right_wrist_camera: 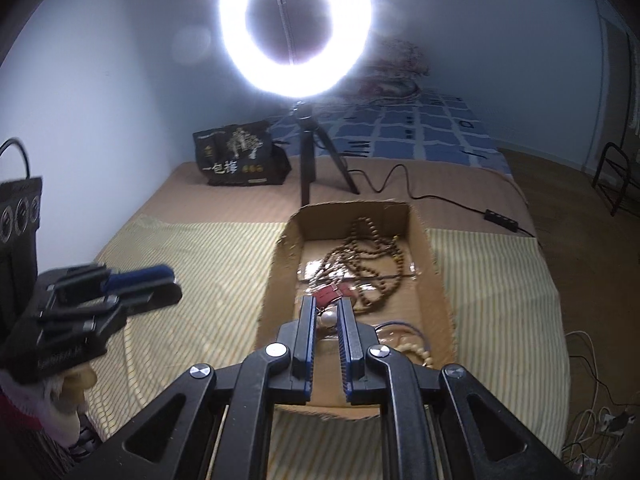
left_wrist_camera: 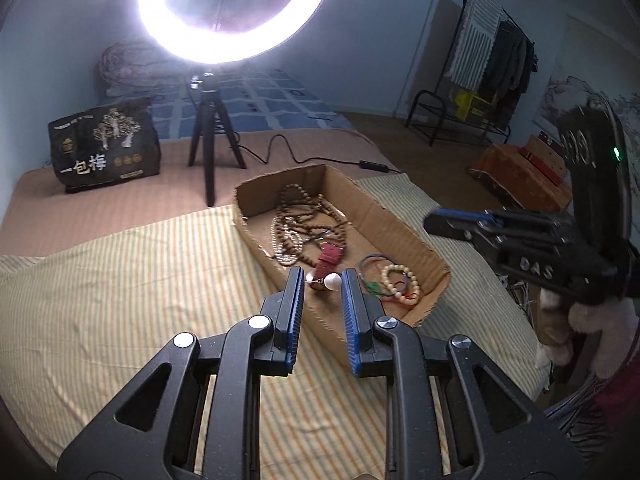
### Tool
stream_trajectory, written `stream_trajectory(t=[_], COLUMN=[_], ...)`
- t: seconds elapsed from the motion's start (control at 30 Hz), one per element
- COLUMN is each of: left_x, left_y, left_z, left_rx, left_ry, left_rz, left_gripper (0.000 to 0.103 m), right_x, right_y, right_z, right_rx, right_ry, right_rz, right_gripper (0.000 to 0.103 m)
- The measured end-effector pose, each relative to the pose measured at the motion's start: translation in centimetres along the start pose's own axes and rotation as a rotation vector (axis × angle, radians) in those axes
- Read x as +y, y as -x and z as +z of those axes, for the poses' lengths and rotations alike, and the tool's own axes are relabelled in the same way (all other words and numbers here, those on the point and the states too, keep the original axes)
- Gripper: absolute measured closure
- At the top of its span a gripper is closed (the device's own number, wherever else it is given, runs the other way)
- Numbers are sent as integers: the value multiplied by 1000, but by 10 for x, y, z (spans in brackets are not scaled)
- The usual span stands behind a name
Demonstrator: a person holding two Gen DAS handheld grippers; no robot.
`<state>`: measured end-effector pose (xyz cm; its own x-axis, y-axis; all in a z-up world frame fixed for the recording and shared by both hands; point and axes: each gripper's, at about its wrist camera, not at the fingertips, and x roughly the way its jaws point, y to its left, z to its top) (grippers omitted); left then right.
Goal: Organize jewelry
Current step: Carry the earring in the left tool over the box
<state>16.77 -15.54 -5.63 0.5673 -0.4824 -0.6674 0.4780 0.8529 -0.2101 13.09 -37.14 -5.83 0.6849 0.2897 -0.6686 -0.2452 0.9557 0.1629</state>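
Observation:
A shallow cardboard box (left_wrist_camera: 404,236) (right_wrist_camera: 434,276) lies on the striped cloth and holds brown bead necklaces (left_wrist_camera: 298,216) (right_wrist_camera: 368,256), a red strap piece (left_wrist_camera: 330,258) (right_wrist_camera: 332,293), a white pearl (left_wrist_camera: 333,281) (right_wrist_camera: 329,319) and a cream bead bracelet (left_wrist_camera: 400,284) (right_wrist_camera: 420,354). My left gripper (left_wrist_camera: 322,280) is open above the box's near side, the pearl seen between its fingers. My right gripper (right_wrist_camera: 326,312) is open over the box, also with the pearl seen between its fingers. Each gripper shows in the other's view, the right (left_wrist_camera: 460,222) and the left (right_wrist_camera: 152,280).
A lit ring light on a black tripod (left_wrist_camera: 208,136) (right_wrist_camera: 308,160) stands behind the box, its cable (left_wrist_camera: 320,158) running right. A black snack bag (left_wrist_camera: 104,144) (right_wrist_camera: 240,156) sits at the back left. The bed's right edge drops to the floor with cables (right_wrist_camera: 592,400).

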Motion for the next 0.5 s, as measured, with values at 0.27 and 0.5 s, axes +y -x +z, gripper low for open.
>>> stream_trajectory(t=[0.27,0.5], left_x=[-14,-26], left_y=[-18,-37], left_z=[0,2], left_rx=[21,42], left_ry=[-5,-11], left_rz=[-19,-33], left_gripper=[85,85], right_x=[-18,-27], right_y=[-14,-31], right_z=[13,20], right_rx=[13,35], right_ry=[-32,-57], right_rz=[-11,-15], right_gripper=[95,95])
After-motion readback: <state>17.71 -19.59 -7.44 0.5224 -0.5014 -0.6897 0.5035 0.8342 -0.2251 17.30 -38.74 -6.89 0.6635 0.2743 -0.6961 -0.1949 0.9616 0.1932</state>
